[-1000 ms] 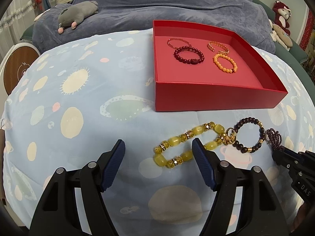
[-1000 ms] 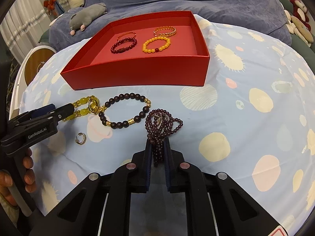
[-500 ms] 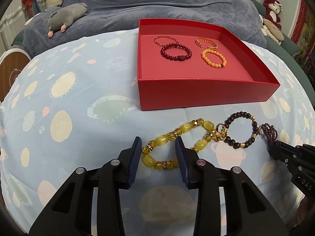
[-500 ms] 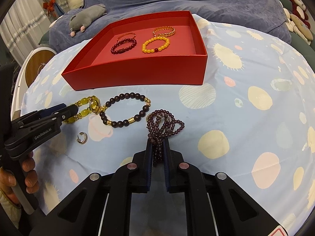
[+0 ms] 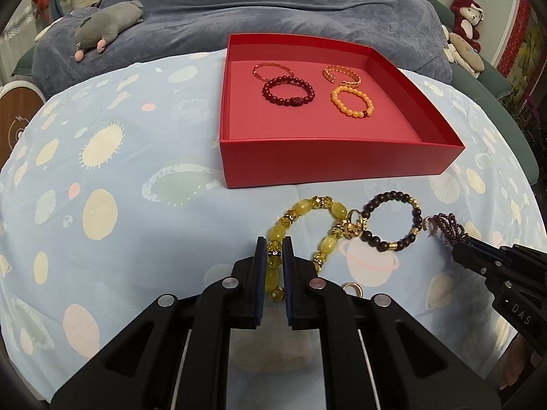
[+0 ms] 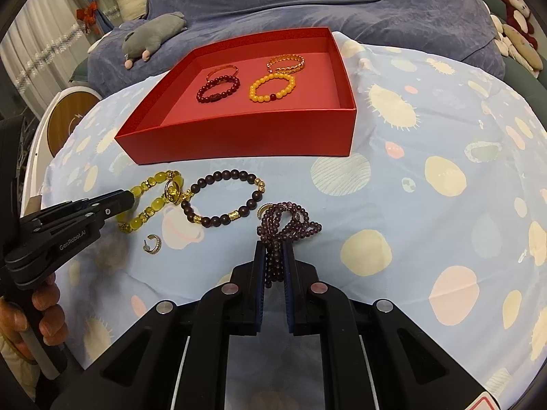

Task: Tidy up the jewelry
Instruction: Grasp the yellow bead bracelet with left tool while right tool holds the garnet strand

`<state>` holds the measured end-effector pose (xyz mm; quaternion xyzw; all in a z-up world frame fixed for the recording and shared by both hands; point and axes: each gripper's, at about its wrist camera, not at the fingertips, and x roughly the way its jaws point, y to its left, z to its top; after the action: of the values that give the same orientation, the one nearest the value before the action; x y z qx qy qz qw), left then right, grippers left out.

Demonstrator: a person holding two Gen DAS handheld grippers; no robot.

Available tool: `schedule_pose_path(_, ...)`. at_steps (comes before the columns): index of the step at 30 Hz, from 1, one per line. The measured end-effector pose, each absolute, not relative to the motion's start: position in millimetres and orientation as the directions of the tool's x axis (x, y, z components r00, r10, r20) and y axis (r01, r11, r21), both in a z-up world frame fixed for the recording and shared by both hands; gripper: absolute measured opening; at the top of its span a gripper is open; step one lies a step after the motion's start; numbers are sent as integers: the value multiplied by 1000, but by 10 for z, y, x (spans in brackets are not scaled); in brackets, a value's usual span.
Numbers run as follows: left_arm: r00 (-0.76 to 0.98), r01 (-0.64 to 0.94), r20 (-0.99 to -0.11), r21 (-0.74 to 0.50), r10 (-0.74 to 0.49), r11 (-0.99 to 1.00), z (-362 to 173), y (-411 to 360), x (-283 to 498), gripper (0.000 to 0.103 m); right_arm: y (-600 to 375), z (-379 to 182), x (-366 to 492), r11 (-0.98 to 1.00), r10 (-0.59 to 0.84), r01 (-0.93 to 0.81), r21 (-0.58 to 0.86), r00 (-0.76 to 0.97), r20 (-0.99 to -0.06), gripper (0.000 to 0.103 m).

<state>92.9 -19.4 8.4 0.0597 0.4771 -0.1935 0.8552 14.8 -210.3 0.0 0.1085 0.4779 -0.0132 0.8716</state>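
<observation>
We see the left tongs (image 5: 273,263) pressed together on the near side of the yellow bracelet (image 5: 309,230), with its beads caught between the blue pads. The right tongs (image 6: 273,259) are likewise pinching the purple bead strand (image 6: 289,225), whose loops bunch up just beyond the tips on the cloth.

Between those two pieces lies the dark bracelet (image 6: 224,198), an open ring of dark beads with a few gold spacers. Its left end touches a gold ring (image 6: 172,189) that sits against the far right of the yellow bracelet; we cannot tell whether the ring is linked to either one. Nearer to us, just right of the left tongs in the right wrist view, a small earring (image 6: 152,243) lies alone on the cloth.

All of this rests on a light blue cloth (image 6: 427,205) printed with pale spots and planets, which covers the surface beneath.

Farther away stands the red box (image 5: 342,162), open at the top. In its far part we see four pieces: a thin pink bangle (image 5: 271,70) at far left, a dark red bracelet (image 5: 288,91) just in front of it and overlapping its near edge, a gold chain bracelet (image 5: 342,74) at far right, and an orange bracelet (image 5: 354,101) just in front of that.

Beyond the box, a grey plush toy (image 5: 106,30) lies on a blue blanket (image 5: 273,7).
</observation>
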Motion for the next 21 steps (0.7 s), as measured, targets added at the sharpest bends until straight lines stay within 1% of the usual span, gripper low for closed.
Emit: schedule_pose_path(21,480,427,-791,-167,-379,889,702,-285,783,9,-2090,383,124,981,88,91,174,588,-804,9)
